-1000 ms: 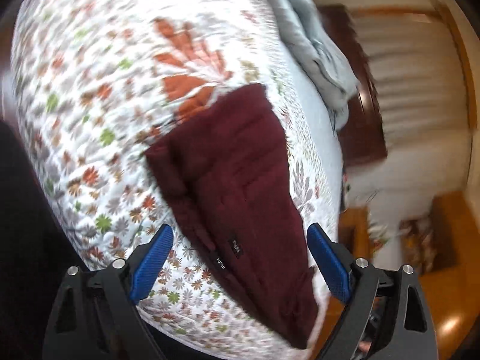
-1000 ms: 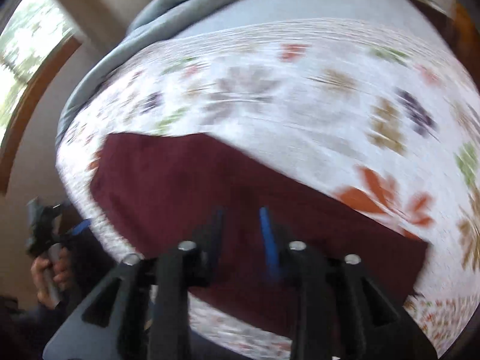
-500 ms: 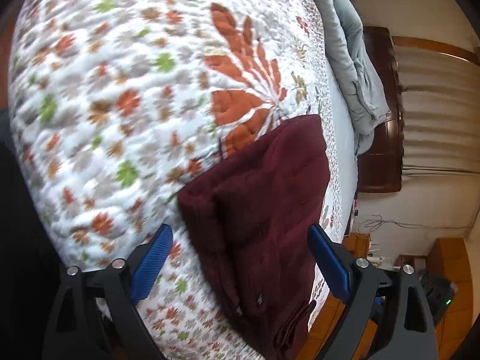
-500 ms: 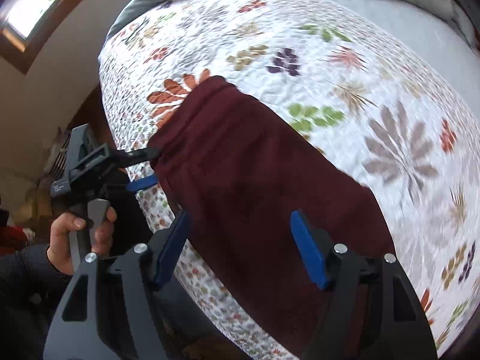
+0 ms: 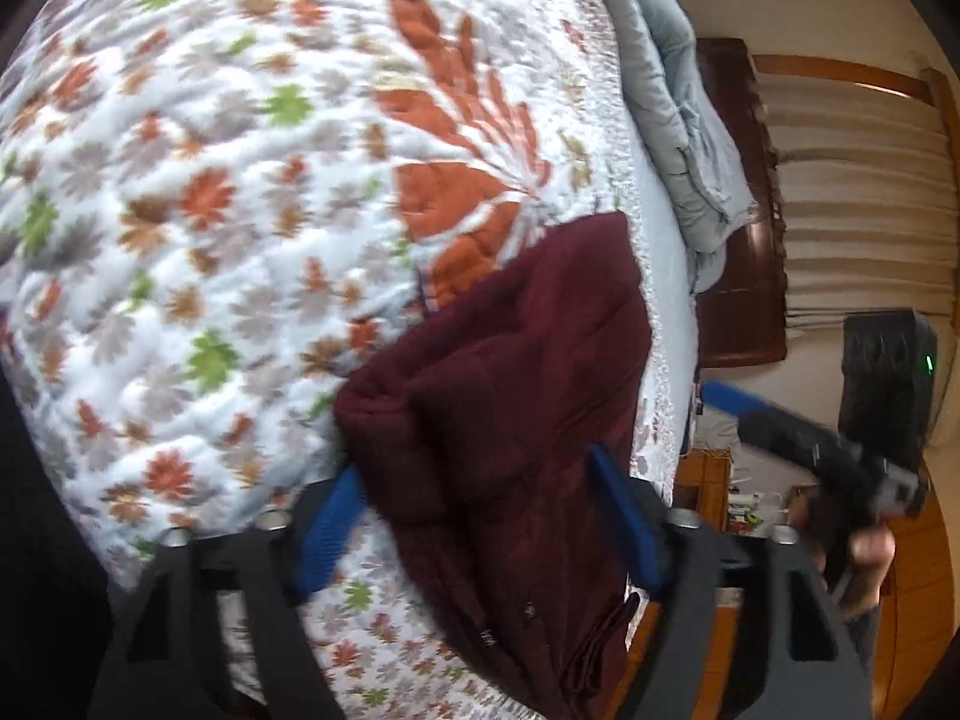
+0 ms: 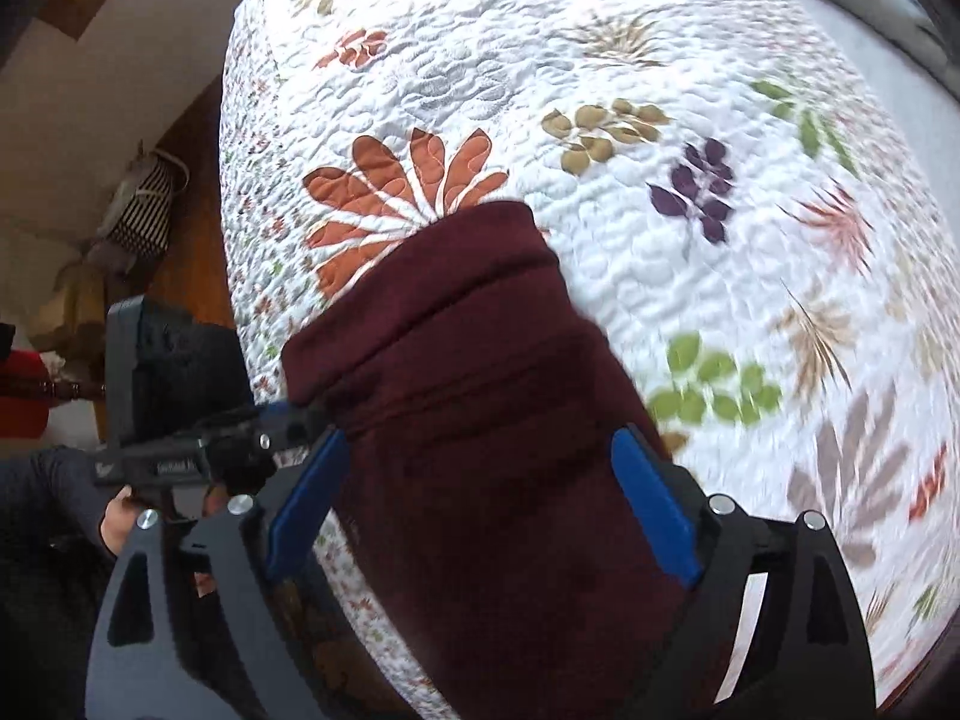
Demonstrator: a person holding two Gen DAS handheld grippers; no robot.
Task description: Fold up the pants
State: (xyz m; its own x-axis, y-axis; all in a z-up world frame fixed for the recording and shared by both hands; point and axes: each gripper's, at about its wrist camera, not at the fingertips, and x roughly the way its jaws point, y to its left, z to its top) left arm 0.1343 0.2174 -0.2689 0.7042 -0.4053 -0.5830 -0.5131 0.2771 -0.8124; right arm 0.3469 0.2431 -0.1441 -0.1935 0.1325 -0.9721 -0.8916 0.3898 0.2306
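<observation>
Dark maroon pants (image 5: 510, 420) lie folded in a long strip near the edge of a bed covered by a white floral quilt (image 5: 210, 180). My left gripper (image 5: 480, 510) is open, its blue fingers straddling the folded end of the pants. My right gripper (image 6: 480, 504) is open too, its fingers either side of the strip (image 6: 480, 390) from the other end. The right gripper (image 5: 798, 432) shows at the right of the left wrist view. The left gripper (image 6: 282, 420) shows at the left of the right wrist view, at the corner of the pants.
A grey blanket (image 5: 678, 90) is bunched at the far side of the bed by a dark wooden headboard (image 5: 744, 240). Wooden floor and furniture (image 5: 714, 480) lie beyond the bed edge. A striped bag (image 6: 144, 198) sits by the wall.
Both grippers have moved in close over the pants. The right gripper went from nearly shut to open. The left gripper's fingers have narrowed somewhat around the folded end.
</observation>
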